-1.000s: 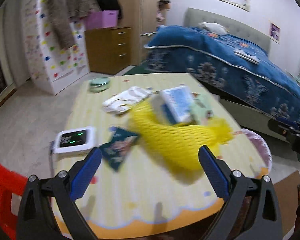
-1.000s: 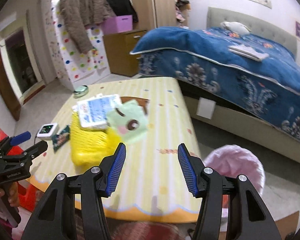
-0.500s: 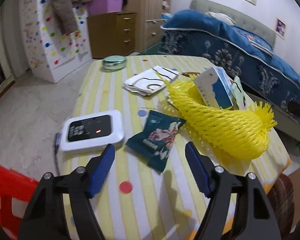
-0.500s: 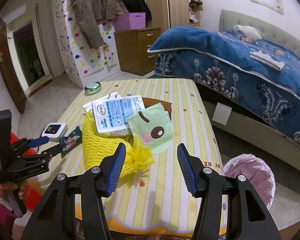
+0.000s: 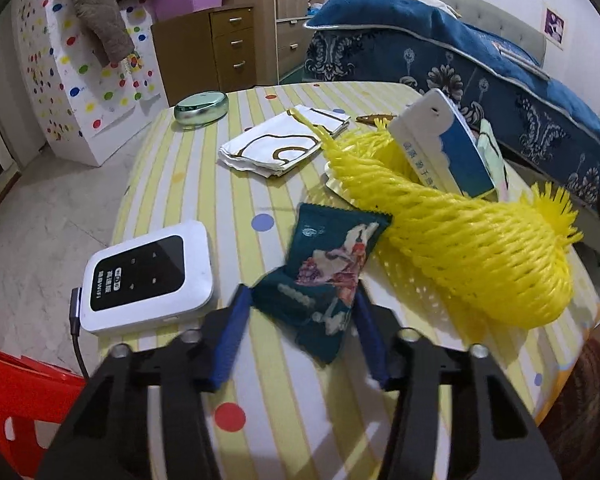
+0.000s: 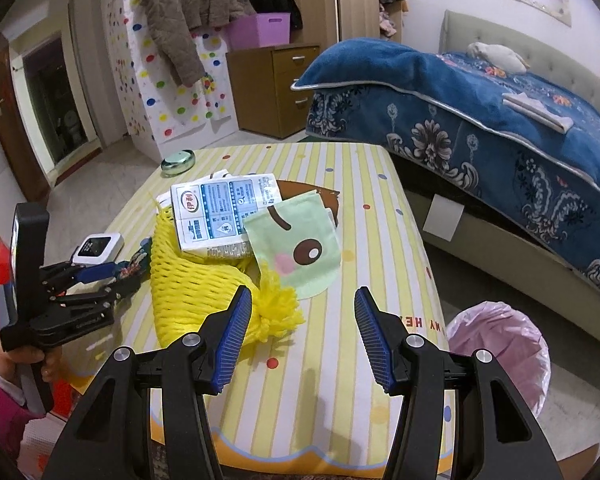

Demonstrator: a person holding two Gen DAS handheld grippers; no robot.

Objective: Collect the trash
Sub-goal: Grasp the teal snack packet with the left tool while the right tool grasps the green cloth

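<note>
Moved down and in over the striped yellow desk (image 5: 172, 184): left tool (image 5: 300, 334) now closing around the dark teal snack wrapper (image 5: 324, 276) lying near-left beside the yellow foam net (image 5: 472, 252), pads not yet pressing. Right tool (image 6: 300, 334) open, empty. First trash pickup starting.

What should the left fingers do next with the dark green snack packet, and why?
Probably finish closing on it. The left gripper is closing with the snack packet between its fingers; the packet lies flat on the table, not yet lifted toward the pink-lined bin.
</note>
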